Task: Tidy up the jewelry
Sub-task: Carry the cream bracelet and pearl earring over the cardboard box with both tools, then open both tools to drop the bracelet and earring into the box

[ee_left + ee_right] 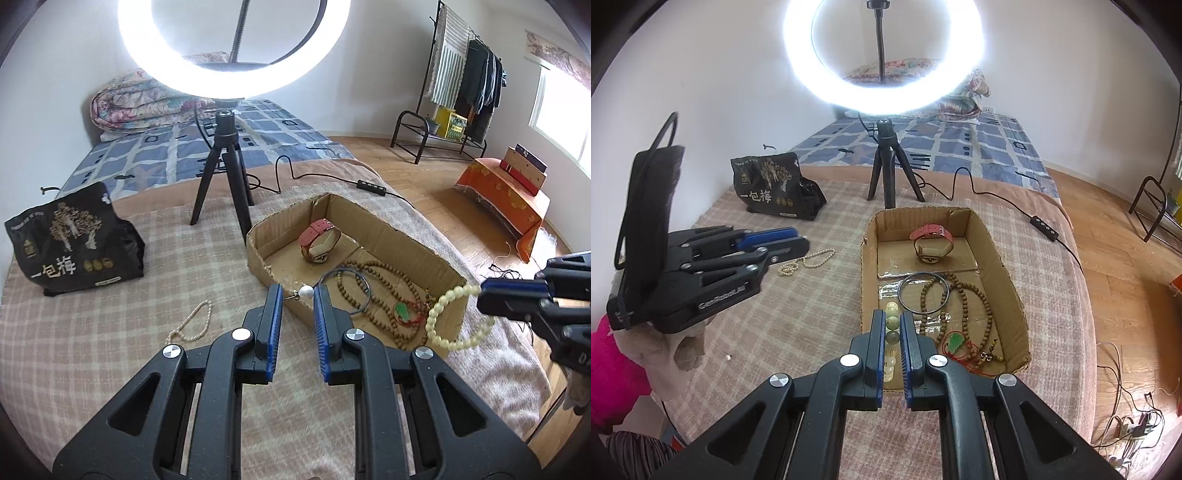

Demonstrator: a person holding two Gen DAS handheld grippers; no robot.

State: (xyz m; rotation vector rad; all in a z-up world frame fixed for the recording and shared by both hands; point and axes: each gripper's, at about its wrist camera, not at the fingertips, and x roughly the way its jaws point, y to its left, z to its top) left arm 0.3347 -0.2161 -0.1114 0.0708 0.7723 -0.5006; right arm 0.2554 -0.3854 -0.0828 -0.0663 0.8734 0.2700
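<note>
My left gripper (298, 292) is shut on a small pearl earring (306, 292) at its fingertips, just over the near-left wall of the cardboard box (406, 243). My right gripper (892, 315) is shut on a pale bead bracelet (892, 336), which hangs over the box's near end (1015, 306). In the left wrist view that bracelet (439, 306) dangles from the right gripper (482, 290). Inside the box lie a pink watch (317, 240), a thin dark bangle (923, 293), a brown bead necklace (388, 288) and a green pendant on red cord (955, 341). A pearl necklace (192, 321) lies on the blanket outside.
A ring light on a black tripod (221, 177) stands behind the box, its cable and remote (371, 186) trailing right. A black snack bag (74, 243) sits at the left. A tiny white bead (728, 356) lies on the blanket. The bed edge drops to wooden floor (1126, 295).
</note>
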